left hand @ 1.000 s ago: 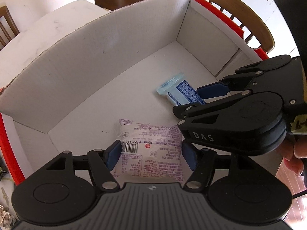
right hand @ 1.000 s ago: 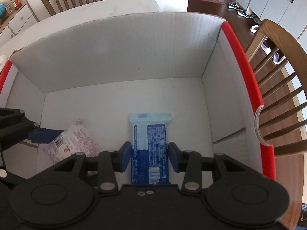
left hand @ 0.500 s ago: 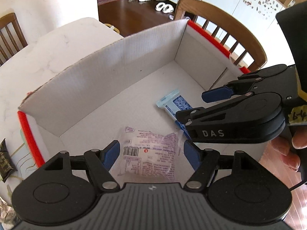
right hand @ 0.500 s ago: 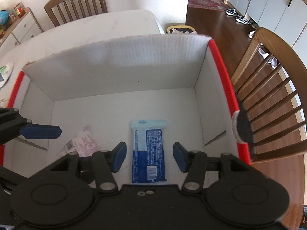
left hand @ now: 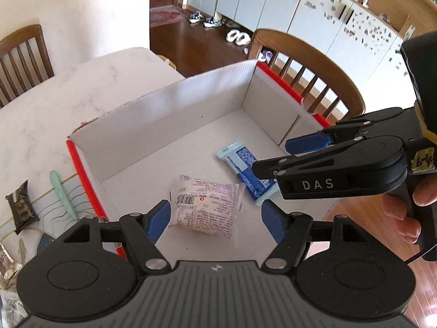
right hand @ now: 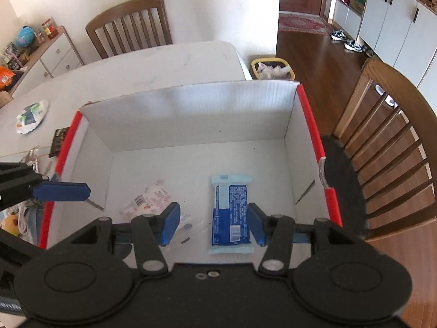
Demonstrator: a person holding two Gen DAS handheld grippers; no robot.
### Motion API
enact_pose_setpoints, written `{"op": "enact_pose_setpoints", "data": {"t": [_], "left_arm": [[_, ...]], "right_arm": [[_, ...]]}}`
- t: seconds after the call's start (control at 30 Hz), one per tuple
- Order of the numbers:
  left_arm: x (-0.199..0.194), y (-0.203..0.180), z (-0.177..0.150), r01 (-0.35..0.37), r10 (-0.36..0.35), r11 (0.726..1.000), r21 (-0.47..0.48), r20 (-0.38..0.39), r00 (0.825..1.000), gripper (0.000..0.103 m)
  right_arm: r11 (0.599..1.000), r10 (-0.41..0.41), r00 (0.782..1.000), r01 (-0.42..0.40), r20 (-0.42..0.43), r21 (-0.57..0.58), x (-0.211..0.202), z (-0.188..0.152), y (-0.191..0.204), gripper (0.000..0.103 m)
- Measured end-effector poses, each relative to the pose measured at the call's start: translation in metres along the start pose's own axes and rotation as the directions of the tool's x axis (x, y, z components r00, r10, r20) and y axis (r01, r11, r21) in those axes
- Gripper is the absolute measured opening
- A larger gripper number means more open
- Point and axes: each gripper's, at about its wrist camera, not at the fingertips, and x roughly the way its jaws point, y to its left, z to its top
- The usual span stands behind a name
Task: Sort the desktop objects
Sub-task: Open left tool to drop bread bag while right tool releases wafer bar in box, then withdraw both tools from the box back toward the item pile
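A white cardboard box with red rims stands on the table. On its floor lie a white and purple snack packet and a blue packet. My left gripper is open and empty, raised above the white packet. My right gripper is open and empty, raised above the blue packet; it also shows in the left wrist view.
On the table left of the box lie a dark sachet, a mint green stick and a white wipes pack. Wooden chairs stand beside and behind the table.
Both grippers have opened, released their packets onto the box floor and risen upward and back out of the box. The packets stay where they lay.
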Motion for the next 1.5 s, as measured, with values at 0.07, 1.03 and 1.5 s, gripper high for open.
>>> {"op": "enact_pose_setpoints", "data": {"t": [0.07,1.03,1.5], "left_arm": [[-0.008,-0.002,-0.002,-0.005,0.005,1.000,-0.003,0.017,1.000,0.073],[-0.104,-0.003,-0.065,0.037,-0.018,0.996,-0.087,0.206,0.978,0.073],[-0.129,0.029,-0.100,0.026,-0.015,0.999,-0.046,0.215,0.976,0.080]], "right_arm": [[1.000,0.005,1.000,-0.005,0.020,-0.009,-0.010,-0.003,0.002,0.054],[0.997,0.072,0.971,-0.063,0.227,-0.049,-0.104,-0.053,0.045,0.054],[0.999,0.038,0.961,-0.030,0.273,-0.034,-0.110,-0.079,0.091,0.060]]}}
